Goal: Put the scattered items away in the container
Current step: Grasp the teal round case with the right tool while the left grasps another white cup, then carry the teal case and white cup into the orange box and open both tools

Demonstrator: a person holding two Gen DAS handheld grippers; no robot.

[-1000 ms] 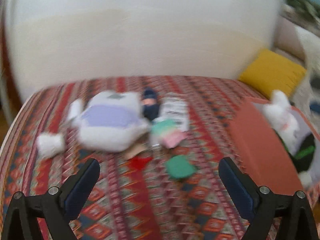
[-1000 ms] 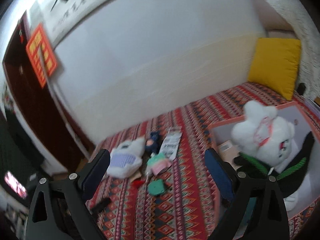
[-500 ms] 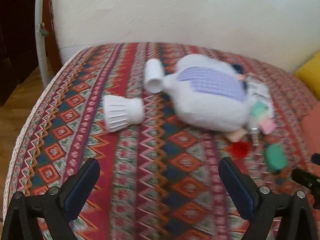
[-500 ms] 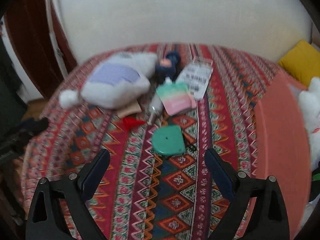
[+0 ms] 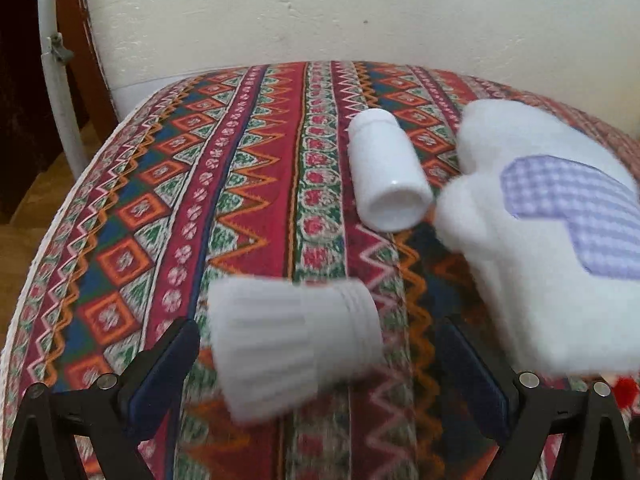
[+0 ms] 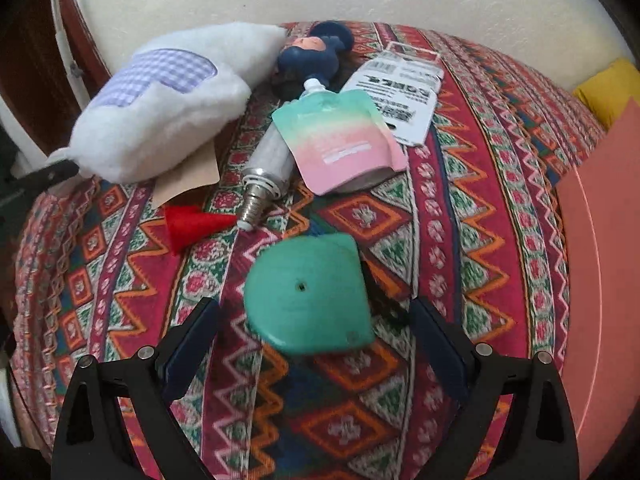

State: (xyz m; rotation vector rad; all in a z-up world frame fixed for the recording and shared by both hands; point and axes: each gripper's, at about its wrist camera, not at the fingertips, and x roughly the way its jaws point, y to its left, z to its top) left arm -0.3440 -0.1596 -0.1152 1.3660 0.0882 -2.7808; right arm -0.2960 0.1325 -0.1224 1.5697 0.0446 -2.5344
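Left gripper (image 5: pixel 318 354): jaws wide, empty, flanking a ribbed white cup (image 5: pixel 294 344) lying on its side at lower centre, contact not discernible. White bottle (image 5: pixel 386 176) on its side at upper centre, beside white plush (image 5: pixel 552 240) at right.

Right gripper (image 6: pixel 316 342): jaws wide, empty, either side of teal case (image 6: pixel 306 296) at lower centre on patterned cloth (image 6: pixel 472 220). Above: pastel pouch (image 6: pixel 340 140), silver tube (image 6: pixel 266 168), red cone (image 6: pixel 192 222), blue figurine (image 6: pixel 314 56), label card (image 6: pixel 404 88).

Orange container (image 6: pixel 600 240) at right edge; interior not visible.

A ribbed white cap (image 5: pixel 294 346) and a white bottle (image 5: pixel 386 172) lie on their sides beside a white plush toy (image 5: pixel 552 232). A flat green case (image 6: pixel 308 294) lies near an orange box (image 6: pixel 604 264).
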